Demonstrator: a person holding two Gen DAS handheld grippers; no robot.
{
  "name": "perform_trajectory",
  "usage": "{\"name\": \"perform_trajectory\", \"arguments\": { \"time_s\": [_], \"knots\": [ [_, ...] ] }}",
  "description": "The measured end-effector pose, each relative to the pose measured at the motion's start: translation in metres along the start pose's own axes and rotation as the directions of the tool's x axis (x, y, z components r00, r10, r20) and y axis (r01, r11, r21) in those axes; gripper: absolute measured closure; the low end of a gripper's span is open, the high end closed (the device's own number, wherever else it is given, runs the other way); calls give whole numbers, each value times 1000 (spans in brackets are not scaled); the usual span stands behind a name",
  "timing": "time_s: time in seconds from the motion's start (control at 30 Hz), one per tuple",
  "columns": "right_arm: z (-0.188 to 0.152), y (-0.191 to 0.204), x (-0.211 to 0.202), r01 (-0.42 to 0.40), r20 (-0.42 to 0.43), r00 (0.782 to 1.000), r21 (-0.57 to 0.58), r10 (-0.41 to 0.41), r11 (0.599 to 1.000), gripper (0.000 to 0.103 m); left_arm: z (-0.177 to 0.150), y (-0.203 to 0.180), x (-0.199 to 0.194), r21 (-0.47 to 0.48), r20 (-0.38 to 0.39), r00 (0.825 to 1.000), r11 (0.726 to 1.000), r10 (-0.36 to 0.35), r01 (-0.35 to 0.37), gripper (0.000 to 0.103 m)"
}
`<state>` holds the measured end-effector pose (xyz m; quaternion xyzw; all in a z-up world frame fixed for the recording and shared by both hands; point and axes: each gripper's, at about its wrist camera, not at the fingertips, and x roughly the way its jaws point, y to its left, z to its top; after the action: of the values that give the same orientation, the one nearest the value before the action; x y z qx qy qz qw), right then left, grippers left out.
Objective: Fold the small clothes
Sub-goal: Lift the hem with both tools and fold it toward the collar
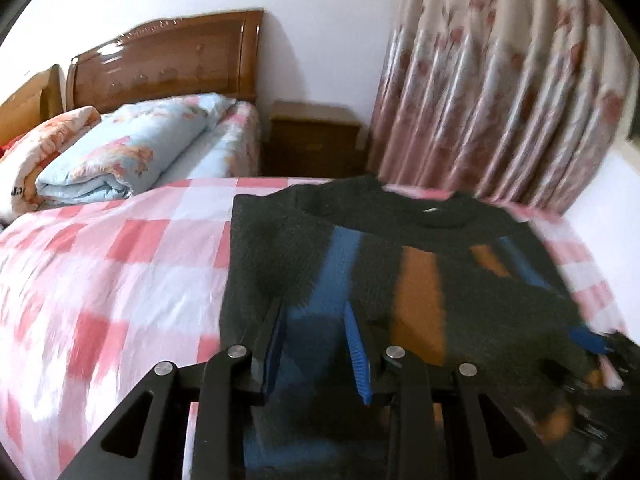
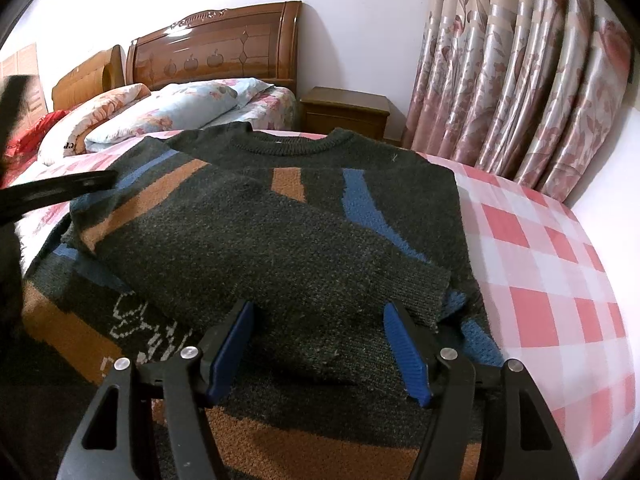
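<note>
A small dark green knitted sweater (image 2: 304, 216) with blue and orange stripes lies flat on the pink checked bed (image 2: 552, 264), neck hole away from me. One sleeve (image 2: 260, 240) is folded across its front. My right gripper (image 2: 320, 312) is open, jaws wide, just above the lower part of the sweater. My left gripper (image 1: 316, 316) is open over the sweater's (image 1: 380, 264) left side, low above the cloth. The right gripper's blue pads (image 1: 588, 340) show at the right edge of the left wrist view. The left wrist view is blurred.
The pink checked sheet (image 1: 100, 280) spreads to the left. Folded floral quilts (image 1: 120, 152) lie at the head of the bed below a wooden headboard (image 2: 216, 44). A wooden nightstand (image 2: 348, 112) and floral curtains (image 2: 520, 80) stand behind the bed.
</note>
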<state>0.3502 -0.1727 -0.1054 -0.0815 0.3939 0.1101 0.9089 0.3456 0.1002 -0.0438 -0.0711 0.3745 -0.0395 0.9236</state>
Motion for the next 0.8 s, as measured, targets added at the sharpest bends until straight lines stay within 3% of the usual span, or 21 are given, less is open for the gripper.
{"name": "perform_trajectory", "arguments": {
  "time_s": [0.1,0.17,0.3,0.37,0.43,0.47,0.53,0.6,0.67,0.7,0.8],
  "knots": [
    [0,-1,0,-2,-1,1000,2,2,1000,0,-30,-10,-20,16,-4,1000,1000,-25,25,72],
    [0,-1,0,-4,-1,1000,3,4,1000,0,-46,-9,-12,29,-74,997,999,-20,22,72],
    [0,-1,0,-6,-1,1000,6,6,1000,0,-44,5,-14,-29,-64,998,999,-28,26,72],
    [0,-1,-1,-6,1,1000,6,6,1000,0,-46,0,-19,-8,-55,998,1000,15,-15,72],
    [-1,0,-10,6,32,999,10,-6,1000,0,-54,-9,-28,10,-57,998,1000,3,-3,73],
    [-3,1,-19,-19,50,999,32,17,999,0,-59,-16,-36,22,-60,998,999,-33,34,73],
    [-7,11,-29,-106,64,993,40,104,994,0,-68,-28,-43,66,-61,997,997,-41,45,72],
    [-12,40,-30,-150,15,988,-61,151,987,0,-78,-41,-34,138,-120,993,990,-13,30,72],
    [-22,68,-19,-169,-77,985,-191,156,967,0,-76,-40,-34,135,-119,993,990,-19,35,71],
    [-24,71,-23,-146,-39,989,-209,141,967,0,-75,-37,-34,126,-119,992,991,-35,50,71],
    [-27,44,-22,-186,-75,981,-126,177,975,0,-77,-28,-40,128,-123,990,989,-62,78,71]
  ]
}}
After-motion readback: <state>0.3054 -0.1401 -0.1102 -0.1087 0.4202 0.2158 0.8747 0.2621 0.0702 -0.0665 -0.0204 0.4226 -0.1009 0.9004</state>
